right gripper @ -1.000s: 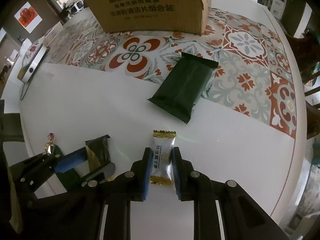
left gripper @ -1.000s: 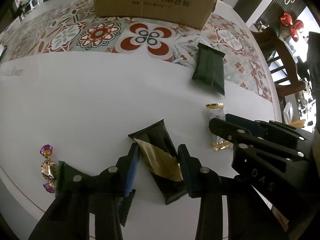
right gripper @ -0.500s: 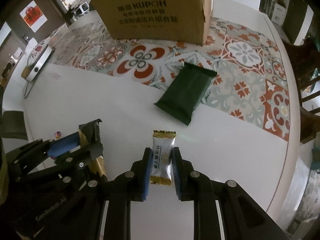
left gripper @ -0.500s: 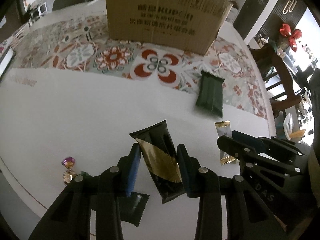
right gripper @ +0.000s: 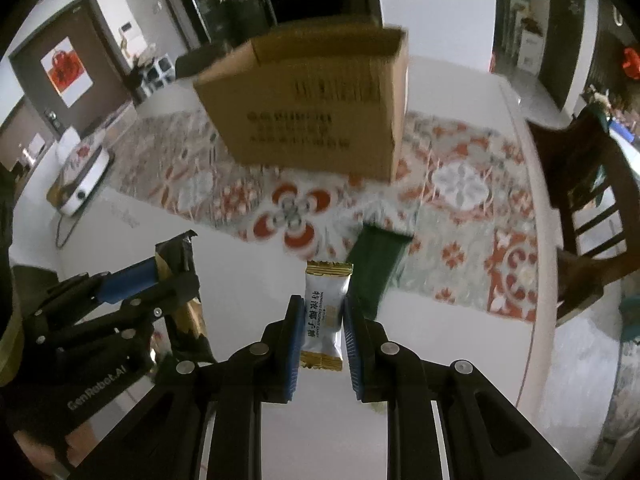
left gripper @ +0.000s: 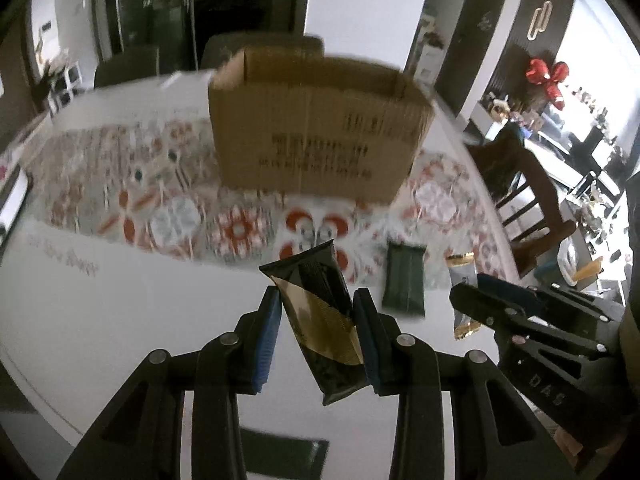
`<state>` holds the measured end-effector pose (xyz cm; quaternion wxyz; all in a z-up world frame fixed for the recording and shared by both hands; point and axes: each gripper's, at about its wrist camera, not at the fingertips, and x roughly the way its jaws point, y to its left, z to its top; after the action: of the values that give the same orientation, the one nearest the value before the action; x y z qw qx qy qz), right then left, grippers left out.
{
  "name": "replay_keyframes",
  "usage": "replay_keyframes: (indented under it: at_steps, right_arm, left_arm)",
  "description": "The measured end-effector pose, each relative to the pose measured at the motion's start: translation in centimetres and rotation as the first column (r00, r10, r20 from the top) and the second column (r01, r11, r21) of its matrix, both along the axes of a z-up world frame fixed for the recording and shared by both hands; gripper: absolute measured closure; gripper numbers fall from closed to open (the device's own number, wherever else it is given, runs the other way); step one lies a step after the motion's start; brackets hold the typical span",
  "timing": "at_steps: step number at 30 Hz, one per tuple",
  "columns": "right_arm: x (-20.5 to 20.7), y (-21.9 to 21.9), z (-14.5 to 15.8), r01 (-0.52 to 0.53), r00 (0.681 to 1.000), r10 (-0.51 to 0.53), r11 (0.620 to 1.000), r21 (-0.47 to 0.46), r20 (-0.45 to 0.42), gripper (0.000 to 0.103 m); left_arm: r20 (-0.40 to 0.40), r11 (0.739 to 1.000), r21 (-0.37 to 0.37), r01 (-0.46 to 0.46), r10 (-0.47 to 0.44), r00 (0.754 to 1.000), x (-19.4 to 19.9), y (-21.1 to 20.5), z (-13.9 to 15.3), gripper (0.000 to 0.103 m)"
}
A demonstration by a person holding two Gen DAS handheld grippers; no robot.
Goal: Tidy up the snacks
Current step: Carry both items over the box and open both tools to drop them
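Observation:
My left gripper is shut on a black and gold snack packet and holds it high above the table. My right gripper is shut on a white candy with gold ends, also lifted. Each gripper shows in the other's view: the right gripper and the left gripper. An open cardboard box stands ahead on the patterned runner; it also shows in the right wrist view. A dark green packet lies on the table before the box, seen too in the right wrist view.
The white round table carries a patterned runner. A dark packet lies below my left gripper. A wooden chair stands at the table's right edge. A white device sits at the far left.
Both grippers have risen with their snacks and tilted up toward the box, whose open top now shows. The table items look smaller and farther below.

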<state>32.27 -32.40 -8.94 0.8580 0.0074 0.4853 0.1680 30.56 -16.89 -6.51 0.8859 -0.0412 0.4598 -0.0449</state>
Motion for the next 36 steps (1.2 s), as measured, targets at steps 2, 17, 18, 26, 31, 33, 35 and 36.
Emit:
replay_keyframes:
  at_steps: [2,17,18,26,31,33,35,36]
  right_arm:
    - [0.3,0.3,1.0,0.014,1.0,-0.015,1.0,0.014,0.022,0.082]
    - [2.8,2.0,8.0,0.066,0.974,-0.081,0.995,0.074,0.214,0.082]
    - [3.2,2.1,8.5,0.069,0.97,-0.084,0.995,0.073,0.227,0.082]
    - [5.8,3.0,10.7,0.072,0.955,-0.094,0.994,0.086,0.283,0.082]
    - [7.9,3.4,11.6,0.074,0.95,-0.095,0.994,0.084,0.297,0.082]
    - [8.6,3.5,11.8,0.073,0.949,-0.095,0.994,0.083,0.301,0.082]
    - [9.5,3.7,12.0,0.075,0.948,-0.096,0.994,0.08,0.303,0.082]
    - [10.0,3.8,12.0,0.072,0.948,-0.092,0.994,0.077,0.304,0.082]
  left_arm:
    - [0.032,1.0,0.002,0.012,-0.012,0.999,0.4,0.3,1.2,0.067]
    - [0.217,0.996,0.03,0.086,-0.091,0.972,4.1,2.0,8.7,0.067]
    - [0.225,0.996,0.031,0.088,-0.093,0.97,4.3,2.0,9.0,0.067]
    - [0.29,0.992,0.049,0.113,-0.122,0.949,7.1,2.8,11.6,0.067]
    - [0.302,0.991,0.05,0.125,-0.134,0.944,9.3,3.2,12.3,0.068]
    - [0.303,0.99,0.052,0.129,-0.139,0.943,10.3,3.2,12.5,0.068]
    - [0.302,0.99,0.053,0.132,-0.142,0.943,11.4,3.4,12.4,0.068]
    - [0.301,0.99,0.054,0.133,-0.143,0.943,12.0,3.4,12.4,0.068]
